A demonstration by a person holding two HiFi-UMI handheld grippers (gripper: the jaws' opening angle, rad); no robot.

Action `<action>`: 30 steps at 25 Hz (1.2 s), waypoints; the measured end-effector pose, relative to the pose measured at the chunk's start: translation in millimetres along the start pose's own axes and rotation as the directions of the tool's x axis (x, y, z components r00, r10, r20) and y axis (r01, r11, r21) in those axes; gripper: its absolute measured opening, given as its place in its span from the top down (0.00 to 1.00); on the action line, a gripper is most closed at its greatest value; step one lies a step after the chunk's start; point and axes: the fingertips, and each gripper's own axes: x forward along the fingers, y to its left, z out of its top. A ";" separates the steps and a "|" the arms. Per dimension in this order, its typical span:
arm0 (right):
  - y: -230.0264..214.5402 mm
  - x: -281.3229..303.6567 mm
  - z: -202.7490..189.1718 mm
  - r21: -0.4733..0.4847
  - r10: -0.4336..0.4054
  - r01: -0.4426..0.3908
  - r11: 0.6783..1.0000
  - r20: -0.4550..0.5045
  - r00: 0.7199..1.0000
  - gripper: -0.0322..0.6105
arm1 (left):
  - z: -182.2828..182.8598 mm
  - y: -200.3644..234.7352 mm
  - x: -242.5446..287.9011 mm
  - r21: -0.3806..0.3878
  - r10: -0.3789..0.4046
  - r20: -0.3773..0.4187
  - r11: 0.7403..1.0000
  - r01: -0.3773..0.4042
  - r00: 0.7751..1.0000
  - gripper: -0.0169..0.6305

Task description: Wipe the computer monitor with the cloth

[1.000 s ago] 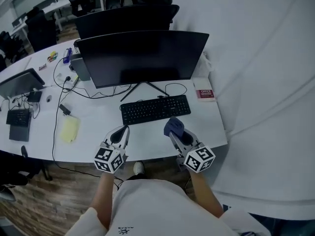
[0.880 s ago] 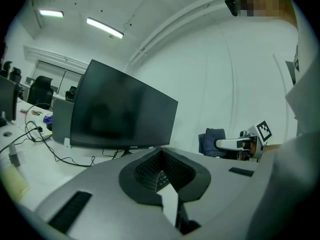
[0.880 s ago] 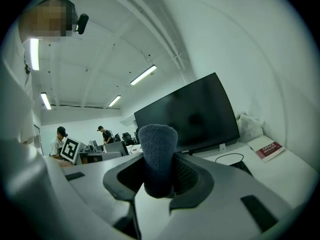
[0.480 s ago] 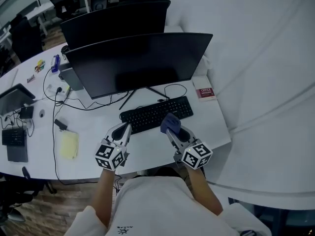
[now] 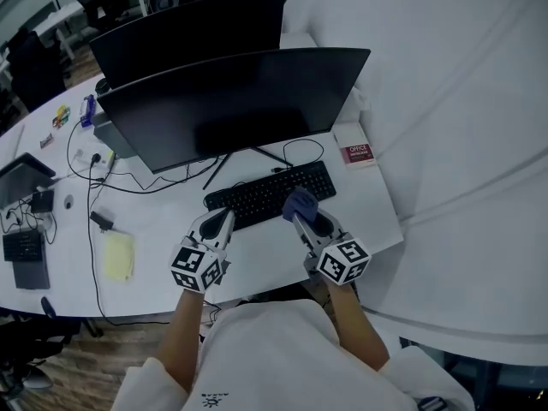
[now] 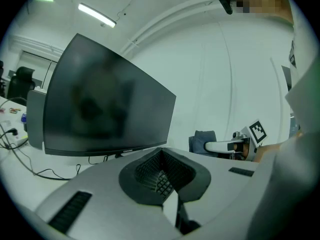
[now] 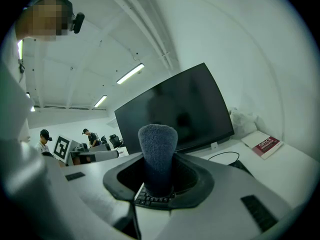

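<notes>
our right gripper (image 5: 301, 219), seen from the head view, is clamped on the dark blue cloth (image 5: 300, 202), which bunches up out of the jaw tips over the right end of the black keyboard (image 5: 257, 197). the left gripper (image 5: 223, 219) sits at its nine o'clock, jaws drawn together to a point with nothing in them, just at the keyboard's near edge. the monitor (image 5: 231, 101) stands at twelve o'clock from both grippers, dark and upright on the white desk (image 5: 163, 221), well apart from the cloth. a second dark monitor (image 5: 188, 24) stands behind it. a red-covered book (image 5: 357, 154) lies at two o'clock from the right gripper, and a yellow notepad (image 5: 119, 254) lies at nine o'clock from the left one.

from the left gripper view, we see the left gripper (image 6: 169, 191) with its jaws closed on each other and empty, a few keyboard keys showing through the dark recess. the monitor (image 6: 100, 109) fills the ten o'clock part of the view. at three o'clock the right gripper (image 6: 220, 146) shows side-on with the cloth (image 6: 204, 141) at its tip.

from the right gripper view, the right gripper (image 7: 159, 191) is shut on the cloth (image 7: 157, 149), which stands up as a rounded column between the jaws, with keyboard keys (image 7: 150, 199) just under it. the monitor (image 7: 185, 111) rises behind the cloth at twelve to one o'clock, not touching it. the book (image 7: 265, 145) lies at three o'clock, and the left gripper (image 7: 95, 155) shows at nine o'clock.
</notes>
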 end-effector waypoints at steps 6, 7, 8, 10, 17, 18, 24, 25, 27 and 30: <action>-39.7 6.4 11.7 -0.005 -0.026 0.026 1.000 -0.004 1.000 0.74 | 3.3 -6.5 30.4 -0.012 0.019 0.007 1.000 -0.019 1.000 0.96; -47.9 8.5 15.0 -0.008 -0.030 0.030 1.000 -0.002 1.000 0.74 | 4.4 -7.7 36.7 -0.015 0.019 0.007 1.000 -0.019 1.000 0.96; -56.7 10.7 18.7 -0.010 -0.035 0.035 0.999 0.000 0.999 0.74 | 5.6 -8.6 43.2 -0.019 0.020 0.007 1.000 -0.020 1.000 0.96; -76.3 13.6 25.3 -0.017 -0.051 0.051 0.999 -0.001 0.999 0.74 | 6.9 -11.8 56.1 -0.028 0.024 0.003 0.999 -0.024 1.000 0.96; -152.6 22.8 44.8 -0.045 -0.118 0.117 0.992 -0.003 0.993 0.74 | 8.0 -28.4 101.7 -0.038 0.036 0.001 0.999 -0.036 0.999 0.96; -163.0 24.3 47.6 -0.051 -0.126 0.126 0.991 -0.006 0.992 0.74 | 9.7 -31.0 109.2 -0.047 0.038 0.005 0.998 -0.038 0.999 0.96; -213.3 35.1 51.6 -0.069 -0.147 0.145 0.987 -0.025 0.989 0.74 | 8.6 -47.0 155.4 -0.027 0.046 -0.012 0.999 -0.046 0.999 0.96; -220.9 36.9 50.9 -0.068 -0.151 0.148 0.987 -0.031 0.988 0.74 | 7.7 -49.6 163.8 -0.023 0.046 -0.018 0.999 -0.046 0.999 0.96; -235.4 41.4 48.8 -0.070 -0.159 0.156 0.985 -0.043 0.986 0.74 | 5.9 -53.9 180.5 -0.017 0.047 -0.030 0.999 -0.048 0.998 0.96; -254.4 51.1 44.2 -0.086 -0.174 0.168 0.982 -0.066 0.983 0.74 | 3.5 -57.8 201.7 -0.019 0.055 -0.046 0.998 -0.056 0.997 0.96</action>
